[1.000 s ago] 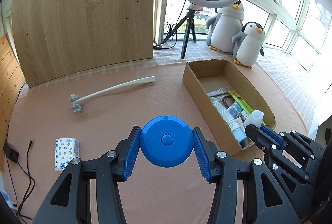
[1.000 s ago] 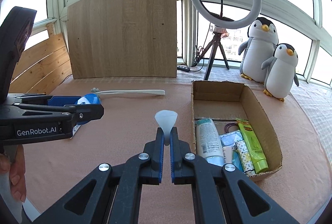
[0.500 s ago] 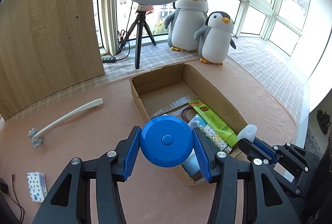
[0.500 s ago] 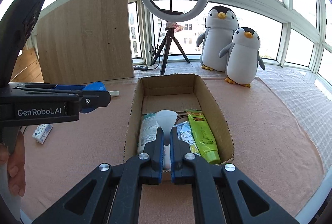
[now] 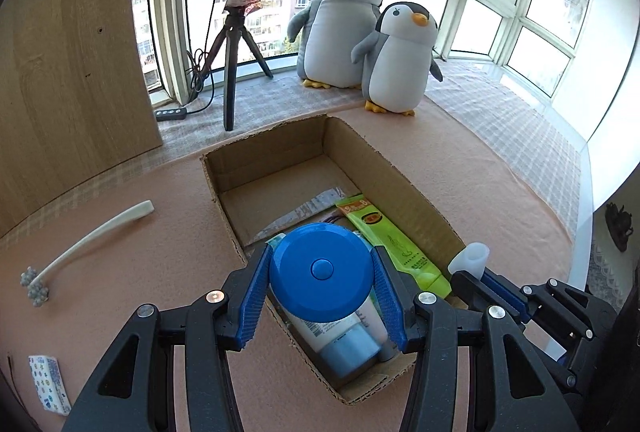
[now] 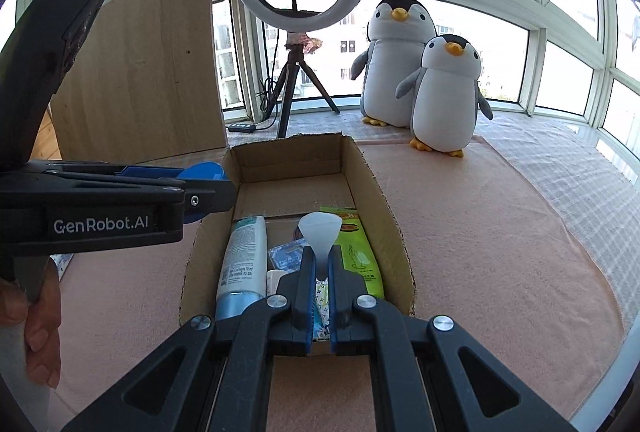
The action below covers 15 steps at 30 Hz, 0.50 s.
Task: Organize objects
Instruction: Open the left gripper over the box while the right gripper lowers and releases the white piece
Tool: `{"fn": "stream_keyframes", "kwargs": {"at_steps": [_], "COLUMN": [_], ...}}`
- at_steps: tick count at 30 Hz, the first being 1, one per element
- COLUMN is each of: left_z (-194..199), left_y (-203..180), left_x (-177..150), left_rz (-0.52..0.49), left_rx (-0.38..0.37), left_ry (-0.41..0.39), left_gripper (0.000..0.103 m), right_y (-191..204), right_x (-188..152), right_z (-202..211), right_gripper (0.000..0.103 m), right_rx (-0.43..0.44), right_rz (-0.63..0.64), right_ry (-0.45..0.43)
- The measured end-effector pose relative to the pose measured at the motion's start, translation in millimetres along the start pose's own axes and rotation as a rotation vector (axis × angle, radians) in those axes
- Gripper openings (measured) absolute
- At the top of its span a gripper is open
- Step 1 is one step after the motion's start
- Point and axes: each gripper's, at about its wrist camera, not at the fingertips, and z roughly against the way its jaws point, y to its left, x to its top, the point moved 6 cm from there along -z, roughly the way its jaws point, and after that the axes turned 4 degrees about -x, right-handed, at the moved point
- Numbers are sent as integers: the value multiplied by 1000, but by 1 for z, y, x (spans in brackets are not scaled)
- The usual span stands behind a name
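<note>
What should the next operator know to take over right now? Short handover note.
Left claw: shut on the round blue plastic disc, held over the near end of the open cardboard box.
Right claw: shut on the small translucent white funnel-shaped piece, also over the box.
Done: pale bottle with blue cap, green tube and small packets already in the box.
Left: release both held items into the box, then fetch the long white massage stick and patterned tissue pack from the pink mat.
</note>
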Motion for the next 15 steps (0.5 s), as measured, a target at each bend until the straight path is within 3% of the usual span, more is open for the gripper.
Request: {"fn": "stream_keyframes", "kwargs": {"at_steps": [2,3,4,5,6,8,15], "left_z": [-6,-10,-13,-14,-13,-12,15], "left_y": [2,4,7,11,15,23,57], "left_x": [1,2,2,3,4,3,-7], "left_rz": [5,7,13,27,39,41,68], "left_rx": [3,7,19,35,43,54,91], "left_ry": [1,4,8,-1,-6,3,2], "left_gripper": [57,66,94,102,102,102,102], "right_y": [-3,-5,-8,-10,-12,-15,-17], "right_x": [0,0,-1,-3,-4,-5,-4], "right_z": [-5,-9,-13,-18,-19,-16,-5], "right_gripper": [5,7,14,26,34,38,38], "right_rx": [-5,-20,-33,-30,-35,-46,-45], "right_rz": [-1,-1,-2,-2,-5,-14,-42], "right_ry": [3,8,14,24,25,13,10]}}
